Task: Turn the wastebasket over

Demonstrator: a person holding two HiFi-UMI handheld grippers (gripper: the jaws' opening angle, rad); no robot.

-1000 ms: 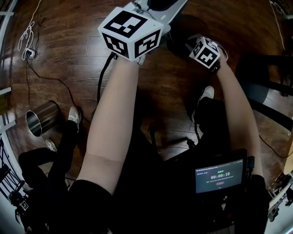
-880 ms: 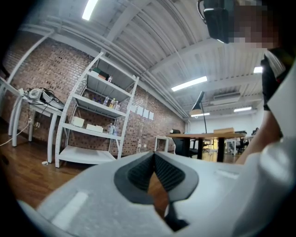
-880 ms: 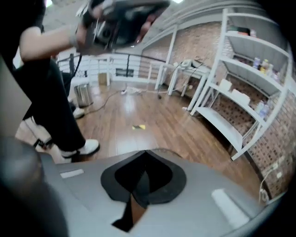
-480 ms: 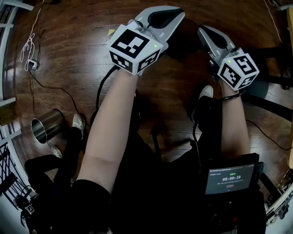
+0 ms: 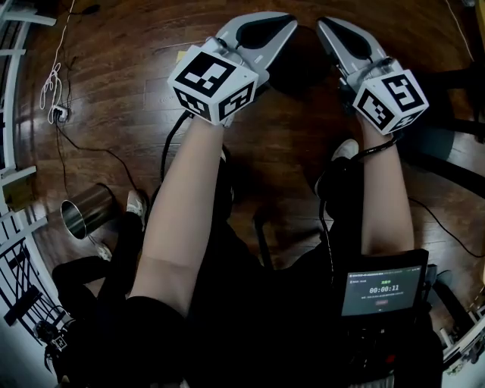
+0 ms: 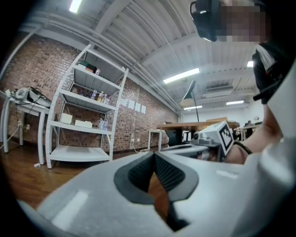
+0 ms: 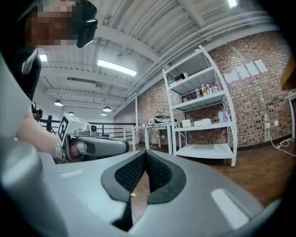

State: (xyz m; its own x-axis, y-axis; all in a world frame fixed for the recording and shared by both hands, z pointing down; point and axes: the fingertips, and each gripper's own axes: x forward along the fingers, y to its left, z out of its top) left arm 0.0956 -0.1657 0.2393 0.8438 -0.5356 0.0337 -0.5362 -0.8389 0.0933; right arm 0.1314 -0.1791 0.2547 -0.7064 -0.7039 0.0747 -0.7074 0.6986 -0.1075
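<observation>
The wastebasket (image 5: 85,212), a shiny metal cylinder, is on the wooden floor at the lower left of the head view. Its open mouth shows on its left end, and a second person's shoe (image 5: 136,203) is close beside it. Both grippers are held level in front of me, far from it. My left gripper (image 5: 282,20) (image 6: 153,153) is shut with nothing between its pads. My right gripper (image 5: 324,24) (image 7: 145,152) is shut and empty too, side by side with the left. Each gripper shows in the other's view: the right gripper's marker cube (image 6: 217,135), the left gripper's body (image 7: 95,146).
A cable (image 5: 98,148) and a power strip (image 5: 59,114) lie on the floor at left. A person in black (image 5: 83,303) crouches by the bin. A dark chair base (image 5: 447,144) is at right. A timer screen (image 5: 381,292) hangs at my waist. White shelving (image 6: 85,120) stands by the brick wall.
The right gripper has come up from low near the floor and turned to point forward beside the left one. The left gripper shifted slightly. The wastebasket has stayed put.
</observation>
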